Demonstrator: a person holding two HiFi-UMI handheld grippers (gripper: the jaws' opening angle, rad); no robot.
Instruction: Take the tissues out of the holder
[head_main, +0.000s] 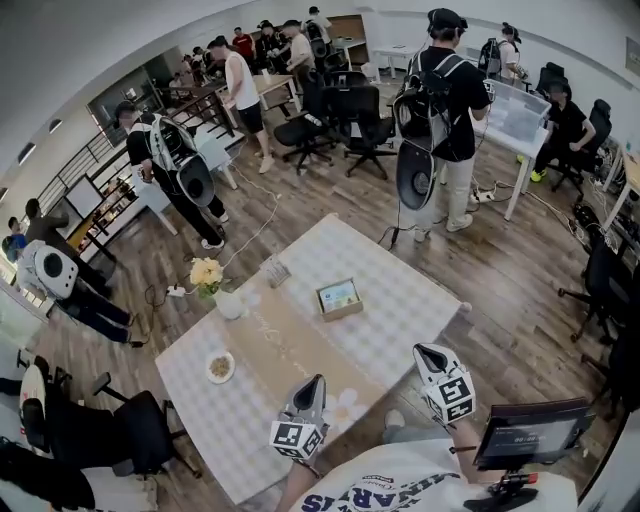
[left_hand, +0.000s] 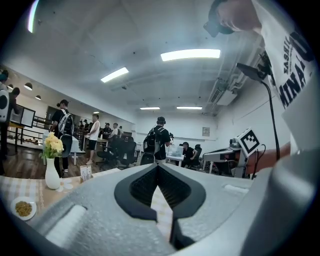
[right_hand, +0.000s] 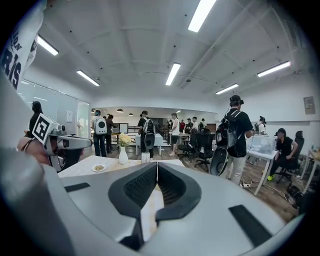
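Observation:
The tissue holder (head_main: 274, 270) is a small upright stand with pale tissues in it, at the far side of the checked table (head_main: 400, 300), next to the beige runner. It also shows small in the left gripper view, the holder (left_hand: 85, 173) standing right of the vase, and in the right gripper view, the holder (right_hand: 145, 158) far ahead. My left gripper (head_main: 313, 383) hovers over the table's near edge, jaws together and empty. My right gripper (head_main: 430, 352) is held just off the near right edge, also shut and empty. Both are far from the holder.
A white vase of yellow flowers (head_main: 210, 280) stands left of the holder. A small plate of food (head_main: 221, 367) lies near the left gripper. A low wooden box (head_main: 339, 298) sits mid-table. Several people, office chairs (head_main: 365, 125) and desks fill the room beyond.

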